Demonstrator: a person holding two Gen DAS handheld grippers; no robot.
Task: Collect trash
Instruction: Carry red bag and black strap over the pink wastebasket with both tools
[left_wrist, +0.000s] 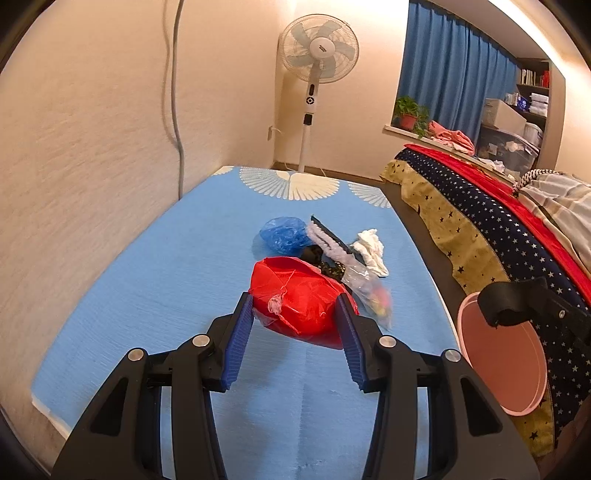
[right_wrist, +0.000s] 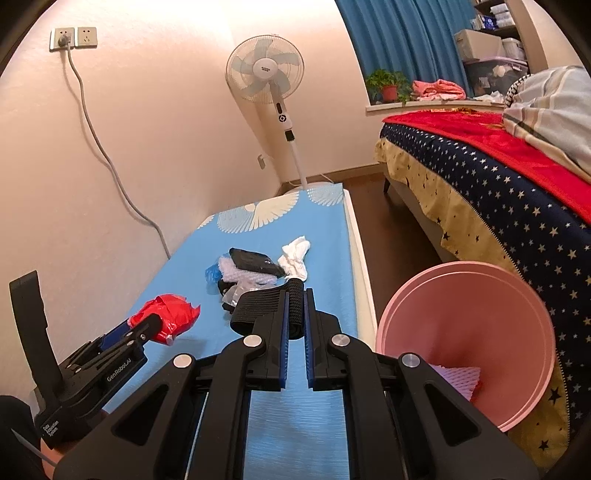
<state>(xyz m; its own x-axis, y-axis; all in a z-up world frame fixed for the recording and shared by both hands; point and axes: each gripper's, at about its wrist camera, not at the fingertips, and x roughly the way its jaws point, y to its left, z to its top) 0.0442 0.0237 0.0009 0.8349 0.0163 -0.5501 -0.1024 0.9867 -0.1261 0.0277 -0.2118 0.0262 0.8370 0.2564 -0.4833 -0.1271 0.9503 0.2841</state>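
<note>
My left gripper (left_wrist: 294, 297) is shut on a crumpled red plastic bag (left_wrist: 295, 317), lifted a little above the blue mat (left_wrist: 147, 295). The same bag (right_wrist: 170, 317) and left gripper (right_wrist: 147, 325) show at the left of the right wrist view. My right gripper (right_wrist: 296, 293) is shut on a black ribbed elastic band (right_wrist: 258, 304) that hangs over its left finger. Farther along the mat lies a pile: a blue plastic bag (left_wrist: 284, 234), a white fuzzy strip (left_wrist: 328, 242), a white tissue (left_wrist: 369, 251) and a clear wrapper (left_wrist: 369, 291). A pink bin (right_wrist: 461, 325) stands tilted at the right.
The bin holds a pink foam net (right_wrist: 461, 376). A bed (right_wrist: 498, 177) with a starred cover runs along the right, across a dark floor strip (right_wrist: 384, 236). A standing fan (right_wrist: 269, 74) is beyond the mat. The wall (left_wrist: 92, 147) with a grey cable borders the left.
</note>
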